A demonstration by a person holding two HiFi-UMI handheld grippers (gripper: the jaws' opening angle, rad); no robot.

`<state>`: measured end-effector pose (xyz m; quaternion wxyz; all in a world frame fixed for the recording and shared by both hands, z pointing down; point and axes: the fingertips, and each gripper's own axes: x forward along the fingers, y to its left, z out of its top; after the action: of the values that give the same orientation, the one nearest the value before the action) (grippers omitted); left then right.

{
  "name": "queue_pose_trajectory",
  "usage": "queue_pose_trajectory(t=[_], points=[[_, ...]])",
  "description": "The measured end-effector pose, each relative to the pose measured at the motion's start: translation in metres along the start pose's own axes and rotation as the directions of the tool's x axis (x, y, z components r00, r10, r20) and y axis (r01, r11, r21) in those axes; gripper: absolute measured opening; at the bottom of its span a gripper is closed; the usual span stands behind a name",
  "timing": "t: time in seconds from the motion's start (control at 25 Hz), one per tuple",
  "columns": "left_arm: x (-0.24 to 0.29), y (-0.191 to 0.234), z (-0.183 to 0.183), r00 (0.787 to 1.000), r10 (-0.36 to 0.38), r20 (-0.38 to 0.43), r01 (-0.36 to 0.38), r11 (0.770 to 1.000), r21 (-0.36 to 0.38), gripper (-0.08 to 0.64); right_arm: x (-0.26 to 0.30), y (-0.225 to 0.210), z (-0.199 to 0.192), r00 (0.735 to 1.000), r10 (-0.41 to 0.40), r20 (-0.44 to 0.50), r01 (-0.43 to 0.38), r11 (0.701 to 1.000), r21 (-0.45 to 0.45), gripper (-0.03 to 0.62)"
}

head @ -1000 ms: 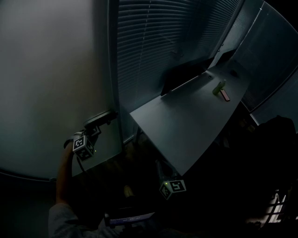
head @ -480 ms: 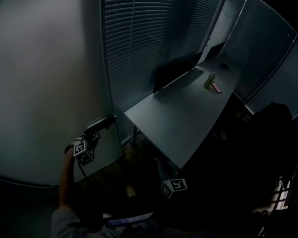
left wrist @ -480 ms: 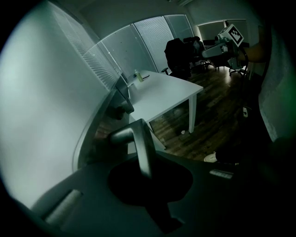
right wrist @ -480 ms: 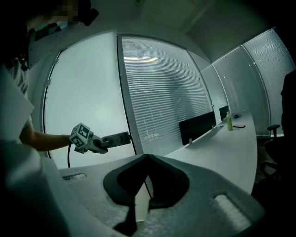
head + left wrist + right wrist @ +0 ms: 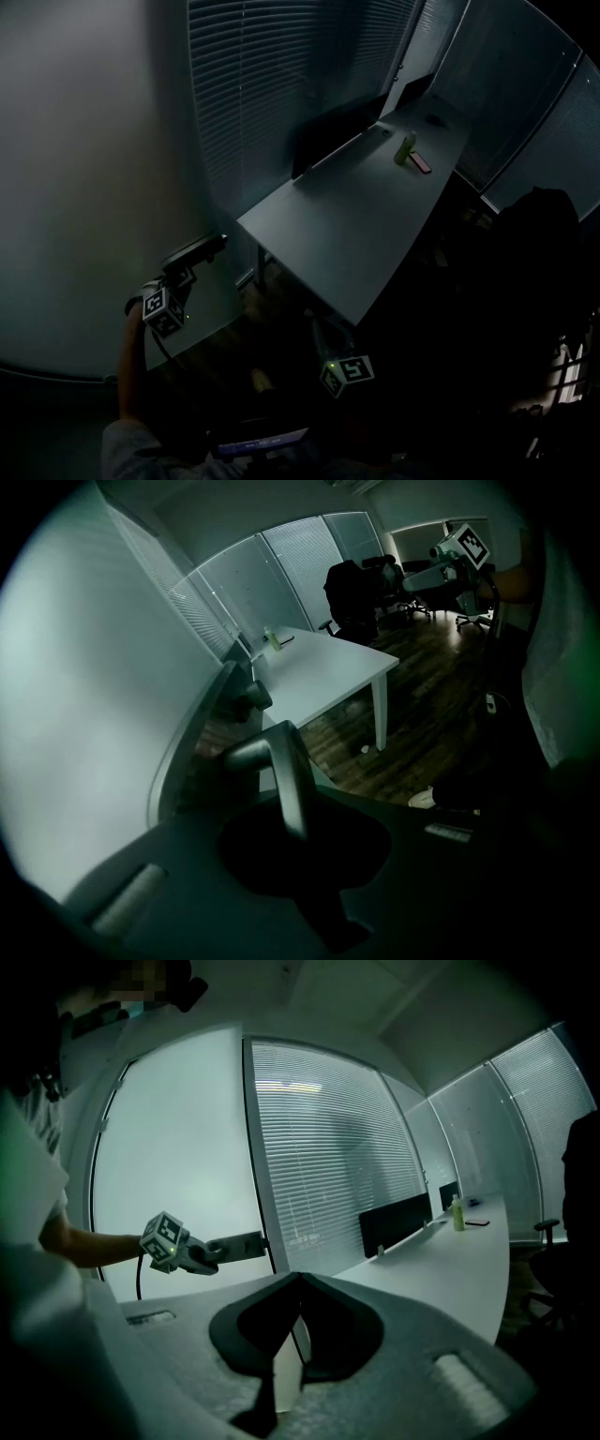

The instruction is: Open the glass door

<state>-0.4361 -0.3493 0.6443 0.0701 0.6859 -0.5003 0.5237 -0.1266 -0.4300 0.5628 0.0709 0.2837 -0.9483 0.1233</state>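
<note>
The frosted glass door (image 5: 84,187) fills the left of the head view, with a dark lever handle (image 5: 199,248) near its free edge. My left gripper (image 5: 184,270) is shut on that handle. In the left gripper view the lever (image 5: 279,766) runs down between the closed jaws, and the door's curved edge (image 5: 192,724) stands a little off its frame. From the right gripper view I see the left gripper (image 5: 208,1252) at the handle (image 5: 242,1243). My right gripper (image 5: 317,333) hangs low in front of the desk, its jaws (image 5: 298,1279) shut and holding nothing.
A long white desk (image 5: 347,225) stands right of the door, with a dark screen (image 5: 333,131), a green bottle (image 5: 407,147) and a phone on it. Blinds (image 5: 272,84) cover the glass wall behind. A dark office chair (image 5: 534,244) sits at the right. The floor is dark wood (image 5: 422,677).
The left gripper stays shut on the handle and has drifted slightly down and left in the head view. The desk and blinds have slid left and up. The right gripper's place is about the same.
</note>
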Motion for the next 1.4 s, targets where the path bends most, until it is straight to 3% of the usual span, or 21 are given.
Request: queue_pose_trajectory(t=[1.4], points=[[-0.035, -0.090, 0.025, 0.998, -0.040, 0.050, 0.033, 0.992, 0.122, 0.002, -0.116, -0.009, -0.020, 0.991, -0.127, 0.041, 0.128, 0.992, -0.001, 0.003]])
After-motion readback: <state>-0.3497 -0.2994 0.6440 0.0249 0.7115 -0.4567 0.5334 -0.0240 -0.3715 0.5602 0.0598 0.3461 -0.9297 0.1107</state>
